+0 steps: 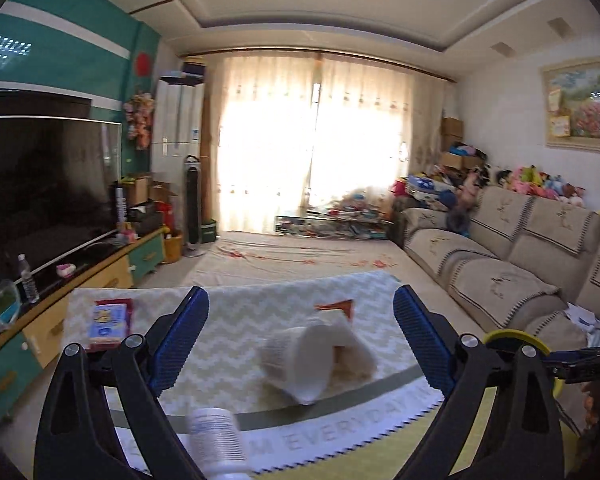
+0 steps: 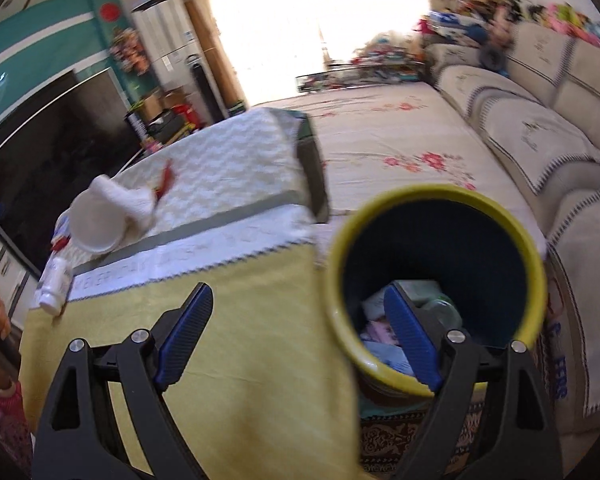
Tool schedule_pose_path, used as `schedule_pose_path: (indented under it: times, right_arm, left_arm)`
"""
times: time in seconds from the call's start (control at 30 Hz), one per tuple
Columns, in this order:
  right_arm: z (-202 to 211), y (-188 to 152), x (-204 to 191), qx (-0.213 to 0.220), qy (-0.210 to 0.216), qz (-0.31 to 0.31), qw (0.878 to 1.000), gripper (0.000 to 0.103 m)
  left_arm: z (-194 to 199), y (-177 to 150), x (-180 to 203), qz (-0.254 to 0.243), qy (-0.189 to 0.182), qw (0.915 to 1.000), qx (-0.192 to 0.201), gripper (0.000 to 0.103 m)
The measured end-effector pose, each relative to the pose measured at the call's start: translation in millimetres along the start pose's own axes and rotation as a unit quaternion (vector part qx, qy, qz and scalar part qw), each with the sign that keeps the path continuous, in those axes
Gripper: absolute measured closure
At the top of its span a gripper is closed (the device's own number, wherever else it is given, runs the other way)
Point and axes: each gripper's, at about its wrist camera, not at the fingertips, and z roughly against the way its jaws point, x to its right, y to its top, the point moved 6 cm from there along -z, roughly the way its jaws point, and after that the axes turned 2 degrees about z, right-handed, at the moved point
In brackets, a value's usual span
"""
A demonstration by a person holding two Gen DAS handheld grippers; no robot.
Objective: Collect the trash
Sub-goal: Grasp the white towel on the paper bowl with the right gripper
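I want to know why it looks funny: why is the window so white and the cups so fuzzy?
Left wrist view: sun through the curtains washes the window out, the cups and bottle smear from motion, and the walls bend from the fisheye lens. Right wrist view: the window glares white too, and the cups and bin are blurred.

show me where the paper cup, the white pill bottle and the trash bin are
paper cup (image 1: 300,364): left wrist view, on its side wall.
white pill bottle (image 1: 218,440): left wrist view, on its label.
trash bin (image 2: 380,368): right wrist view, on its yellow rim.
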Motion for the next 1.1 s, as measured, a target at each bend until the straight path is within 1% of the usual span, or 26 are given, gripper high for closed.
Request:
schedule_pose_path:
  times: [0.03, 0.17, 0.23, 0.3, 0.37, 0.47, 0.53, 0.57, 0.67, 0.7, 0.73, 0.8, 0.83, 0.87, 0.9, 0.93, 0.97, 1.0, 1.03, 1.1]
  right_arm:
    - [-3.8, 4.3, -13.2, 0.000, 0.006, 0.011, 1.000, 0.020]
    - [-21.2, 23.8, -74.2, 0.004, 0.036, 0.065, 0.997, 0.020]
    - [-31.7, 32.7, -98.0, 0.006, 0.044, 0.089, 0.995, 0.020]
    - [-42.6, 40.8, -120.8, 0.006, 0.042, 0.117, 0.992, 0.020]
    - [-54.5, 47.9, -142.4, 0.004, 0.037, 0.147, 0.988, 0.023]
    - [-72.2, 56.2, -172.7, -0.001, 0.043, 0.190, 0.981, 0.031]
    - [-86.2, 59.1, -187.7, -0.011, 0.042, 0.210, 0.977, 0.038]
    - [-93.3, 60.6, -194.0, -0.016, 0.042, 0.217, 0.975, 0.040]
    - [-114.6, 62.0, -204.4, -0.029, 0.029, 0.235, 0.971, 0.047]
    - [-121.0, 62.2, -206.7, -0.034, 0.024, 0.238, 0.970, 0.051]
    - [-127.5, 62.8, -208.1, -0.038, 0.020, 0.239, 0.970, 0.055]
    - [-136.7, 64.9, -208.3, -0.044, 0.016, 0.233, 0.971, 0.058]
    - [-139.5, 66.0, -208.4, -0.045, 0.019, 0.229, 0.972, 0.061]
    - [-141.8, 66.8, -208.5, -0.046, 0.024, 0.224, 0.973, 0.062]
    - [-144.3, 67.9, -208.2, -0.045, 0.027, 0.220, 0.974, 0.066]
    - [-146.4, 68.8, -206.9, -0.044, 0.027, 0.216, 0.975, 0.075]
    - [-149.1, 70.1, -206.2, -0.044, 0.028, 0.211, 0.976, 0.080]
    - [-150.1, 70.2, -204.4, -0.045, 0.034, 0.203, 0.978, 0.090]
    - [-149.8, 70.8, -202.6, -0.044, 0.044, 0.194, 0.979, 0.095]
    - [-146.3, 73.7, -201.0, -0.035, 0.057, 0.183, 0.981, 0.098]
  left_arm:
    - [-1.8, -1.0, -17.6, 0.004, 0.021, 0.9998, 0.002, 0.011]
    - [-9.5, -9.4, -72.1, 0.029, 0.078, 0.9965, 0.001, 0.011]
    - [-10.0, -14.3, -87.9, 0.050, 0.088, 0.9948, 0.008, 0.011]
    - [-8.7, -19.4, -100.3, 0.064, 0.095, 0.9933, 0.016, 0.011]
    - [-10.3, -24.5, -106.3, 0.060, 0.102, 0.9929, 0.015, 0.010]
    - [-13.5, -30.5, -107.0, 0.048, 0.112, 0.9925, 0.009, 0.010]
    - [-11.3, -33.0, -103.3, 0.059, 0.107, 0.9926, 0.008, 0.010]
    - [-11.1, -33.0, -103.7, 0.064, 0.104, 0.9925, 0.008, 0.009]
    - [-8.3, -32.2, -101.9, 0.064, 0.107, 0.9921, 0.012, 0.007]
    - [-8.6, -32.6, -101.1, 0.062, 0.108, 0.9922, 0.012, 0.007]
    - [-9.1, -32.7, -99.5, 0.061, 0.106, 0.9925, 0.009, 0.007]
    - [-11.7, -33.3, -96.7, 0.058, 0.104, 0.9929, 0.005, 0.007]
    - [-12.5, -33.6, -95.4, 0.055, 0.103, 0.9932, 0.003, 0.007]
    - [-13.0, -34.2, -93.4, 0.052, 0.101, 0.9935, 0.002, 0.007]
    - [-13.5, -34.7, -91.5, 0.049, 0.100, 0.9938, 0.002, 0.007]
    - [-13.4, -34.6, -90.0, 0.046, 0.100, 0.9940, 0.002, 0.007]
    - [-13.6, -34.8, -88.2, 0.042, 0.100, 0.9941, 0.003, 0.007]
    - [-13.9, -34.7, -86.9, 0.039, 0.100, 0.9942, 0.004, 0.007]
    - [-13.8, -34.5, -85.9, 0.037, 0.099, 0.9944, 0.004, 0.007]
    - [-15.1, -34.9, -84.5, 0.034, 0.098, 0.9946, 0.002, 0.007]
